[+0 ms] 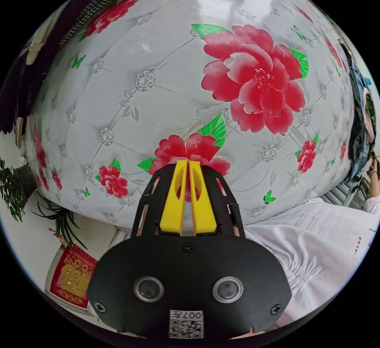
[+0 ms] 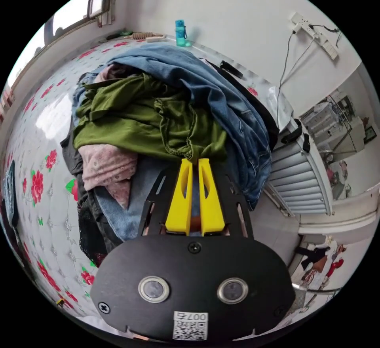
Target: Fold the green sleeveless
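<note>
Pick-up step: right gripper [image 2: 195, 160] clamped on green top's [image 2: 150, 126] hem; left gripper [image 1: 188, 162], jaws together, empty; next, lift clear of pile.

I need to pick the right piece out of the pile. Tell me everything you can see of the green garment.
The olive-green soft knit garment lies crumpled on top of the heap of clothes, not yet spread or folded. A gathered, stitched edge curls along its near side. It rests on a pink speckled cloth, with blue denim draped behind and beside it. The right tool has its tips at the near hem.
</note>
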A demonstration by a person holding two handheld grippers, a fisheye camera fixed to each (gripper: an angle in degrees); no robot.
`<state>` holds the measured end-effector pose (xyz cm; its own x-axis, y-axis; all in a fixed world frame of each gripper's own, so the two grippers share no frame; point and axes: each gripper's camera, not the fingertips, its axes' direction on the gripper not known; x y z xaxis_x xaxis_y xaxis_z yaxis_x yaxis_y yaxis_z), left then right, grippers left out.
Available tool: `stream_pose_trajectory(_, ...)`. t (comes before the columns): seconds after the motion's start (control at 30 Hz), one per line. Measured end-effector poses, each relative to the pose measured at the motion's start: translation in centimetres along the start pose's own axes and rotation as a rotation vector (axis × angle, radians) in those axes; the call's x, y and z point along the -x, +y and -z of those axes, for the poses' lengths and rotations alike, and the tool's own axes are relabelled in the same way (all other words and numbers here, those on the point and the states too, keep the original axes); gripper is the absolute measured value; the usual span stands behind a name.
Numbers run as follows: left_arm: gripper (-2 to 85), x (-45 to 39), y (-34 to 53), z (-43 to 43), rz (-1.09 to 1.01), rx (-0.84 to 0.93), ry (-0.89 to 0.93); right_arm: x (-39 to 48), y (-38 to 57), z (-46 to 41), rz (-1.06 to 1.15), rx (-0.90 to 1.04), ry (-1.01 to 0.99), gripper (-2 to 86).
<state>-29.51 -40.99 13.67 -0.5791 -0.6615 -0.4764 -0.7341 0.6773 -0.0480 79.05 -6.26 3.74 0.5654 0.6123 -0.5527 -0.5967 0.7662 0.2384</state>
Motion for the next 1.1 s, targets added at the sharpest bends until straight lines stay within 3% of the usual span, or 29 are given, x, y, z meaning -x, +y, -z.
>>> stream_pose_trajectory(0.13,-1.0,1.9,1.6,-0.4,-0.026,-0.01,0.0,1.8,2.7,4.4,0.125,-0.174,-0.38,0.5)
stream_pose_trajectory(0.33,-1.0,6.5,5.3,-1.1,-0.003,-0.085,0.079,12.4,14.5,12.9,0.514,-0.286,-0.852,0.0)
stream_pose_trajectory(0.4,-0.9,7.9,7.1,-1.2,-0.032,-0.146,0.219,16.7,19.8,15.4,0.622,-0.232,-1.124,0.0)
stream_pose_trajectory(0.47,-0.8,9.8,10.2,-1.2,-0.033,-0.26,0.453,20.3,24.0,16.9,0.712,-0.164,-1.24,-0.1)
stream_pose_trajectory(0.57,0.1,12.4,15.1,-1.2,-0.049,-0.424,0.653,25.7,31.1,19.1,0.914,-0.074,-1.276,-0.1)
stream_pose_trajectory(0.8,7.7,20.0,24.9,-3.4,-0.086,-0.518,0.682,31.4,42.4,20.6,1.323,0.215,-1.261,0.0)
stream_pose_trajectory(1.1,6.5,28.5,31.4,-5.8,-0.033,-0.53,0.694,32.3,44.2,19.6,1.209,0.231,-1.155,0.2)
